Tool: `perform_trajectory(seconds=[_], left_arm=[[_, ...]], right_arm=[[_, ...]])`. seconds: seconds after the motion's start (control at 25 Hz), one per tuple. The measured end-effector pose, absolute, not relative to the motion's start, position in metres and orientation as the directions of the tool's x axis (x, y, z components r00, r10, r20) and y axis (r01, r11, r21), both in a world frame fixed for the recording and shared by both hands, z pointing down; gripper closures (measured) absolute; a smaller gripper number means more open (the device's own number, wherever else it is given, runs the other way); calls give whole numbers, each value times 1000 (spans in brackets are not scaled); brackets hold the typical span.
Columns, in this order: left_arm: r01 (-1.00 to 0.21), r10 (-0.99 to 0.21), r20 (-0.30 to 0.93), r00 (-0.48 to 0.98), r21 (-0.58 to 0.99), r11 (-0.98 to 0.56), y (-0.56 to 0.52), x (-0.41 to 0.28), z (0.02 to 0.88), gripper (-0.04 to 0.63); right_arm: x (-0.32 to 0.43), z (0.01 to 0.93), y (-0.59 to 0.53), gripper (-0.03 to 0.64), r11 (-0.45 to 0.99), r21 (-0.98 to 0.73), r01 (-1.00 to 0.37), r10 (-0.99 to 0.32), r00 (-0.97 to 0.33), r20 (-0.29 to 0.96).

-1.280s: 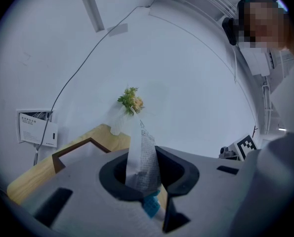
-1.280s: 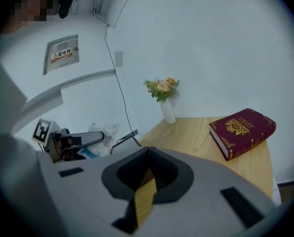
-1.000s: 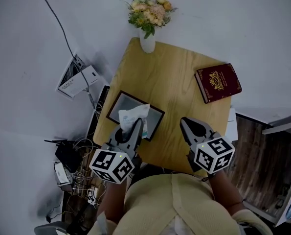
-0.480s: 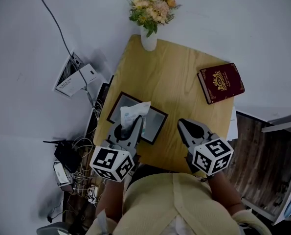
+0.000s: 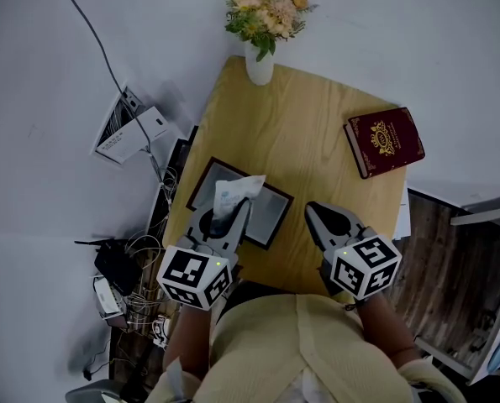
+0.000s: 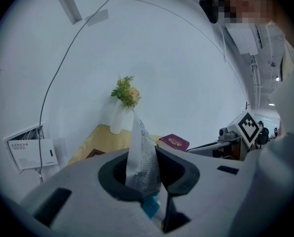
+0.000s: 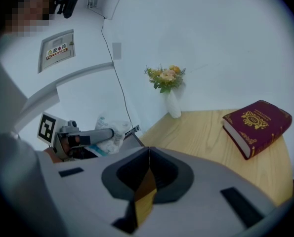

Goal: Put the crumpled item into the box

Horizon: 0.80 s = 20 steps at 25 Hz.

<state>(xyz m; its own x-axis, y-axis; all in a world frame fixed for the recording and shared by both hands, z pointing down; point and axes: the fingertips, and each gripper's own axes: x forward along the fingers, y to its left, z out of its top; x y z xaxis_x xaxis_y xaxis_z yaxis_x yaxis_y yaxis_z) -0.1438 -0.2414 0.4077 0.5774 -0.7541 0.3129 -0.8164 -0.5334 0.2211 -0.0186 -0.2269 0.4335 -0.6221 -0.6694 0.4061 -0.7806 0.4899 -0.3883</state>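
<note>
A crumpled white packet (image 5: pixel 237 193) with blue print is pinched in my left gripper (image 5: pixel 230 217), which is shut on it. It hangs over the near left part of a shallow dark-framed box (image 5: pixel 268 217) on the wooden table (image 5: pixel 300 133). In the left gripper view the crumpled packet (image 6: pixel 139 157) stands up between the shut jaws of the left gripper (image 6: pixel 146 174). My right gripper (image 5: pixel 318 215) is shut on nothing, above the table's near edge to the right of the box. The right gripper (image 7: pixel 147 151) looks across at the packet (image 7: pixel 111 130).
A dark red book (image 5: pixel 384 141) lies at the table's right edge. A white vase of flowers (image 5: pixel 262 23) stands at the far edge. Cables and small devices (image 5: pixel 123 284) and a white unit (image 5: pixel 132 133) lie on the floor to the left.
The left gripper with the packet has edged slightly forward and right over the box. The right gripper has hardly moved.
</note>
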Motion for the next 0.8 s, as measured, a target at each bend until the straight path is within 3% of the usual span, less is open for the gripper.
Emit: perform_trajectory(seconds=[0.8], left_arm=[[-820,-763,301,572,234,-523,-242,-150,408,477]], right_arm=[[-20,436,-223,588,467,-404,-787,-678,-612,409]])
